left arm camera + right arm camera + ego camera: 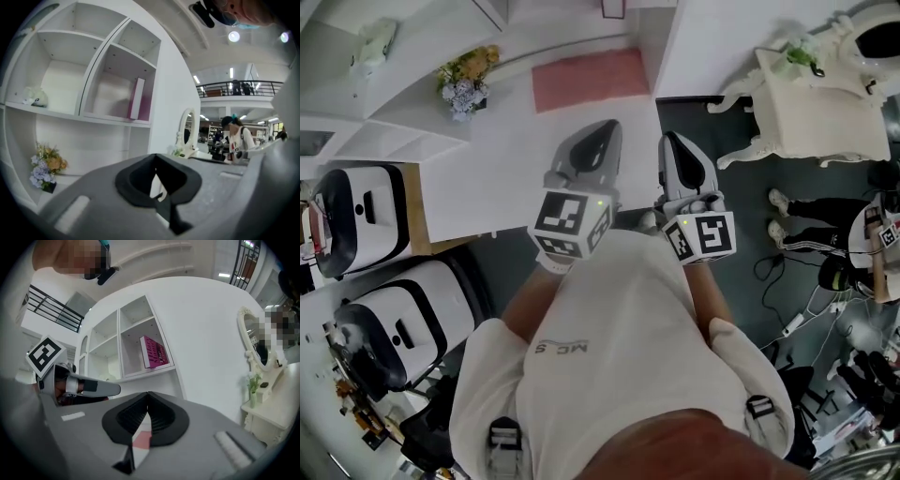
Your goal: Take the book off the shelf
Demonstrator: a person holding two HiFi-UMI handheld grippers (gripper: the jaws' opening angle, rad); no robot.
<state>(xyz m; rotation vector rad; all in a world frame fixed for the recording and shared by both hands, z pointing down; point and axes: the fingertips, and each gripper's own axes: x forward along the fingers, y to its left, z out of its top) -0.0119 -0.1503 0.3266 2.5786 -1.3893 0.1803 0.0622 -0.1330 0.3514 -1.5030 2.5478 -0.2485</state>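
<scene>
A pink-and-white book point(137, 98) stands upright in the upper right compartment of the white shelf unit point(117, 119). In the right gripper view the book point(154, 351) shows its magenta cover, leaning a little against the compartment's wall. Both grippers are held side by side in front of the person's chest, well short of the shelf. My left gripper point(598, 133) is shut with nothing in it, its dark pads point(140, 180) pressed together. My right gripper point(673, 142) is also shut and empty, its ribbed pads point(161, 416) meeting in a line.
A bunch of dried flowers point(467, 80) and a pink mat point(589, 80) lie on the shelf unit's lower ledge. A pale plush toy point(35, 97) sits in the upper left compartment. A white vanity table point(811, 103) with a mirror point(187, 131) stands right. A person point(234, 138) stands behind.
</scene>
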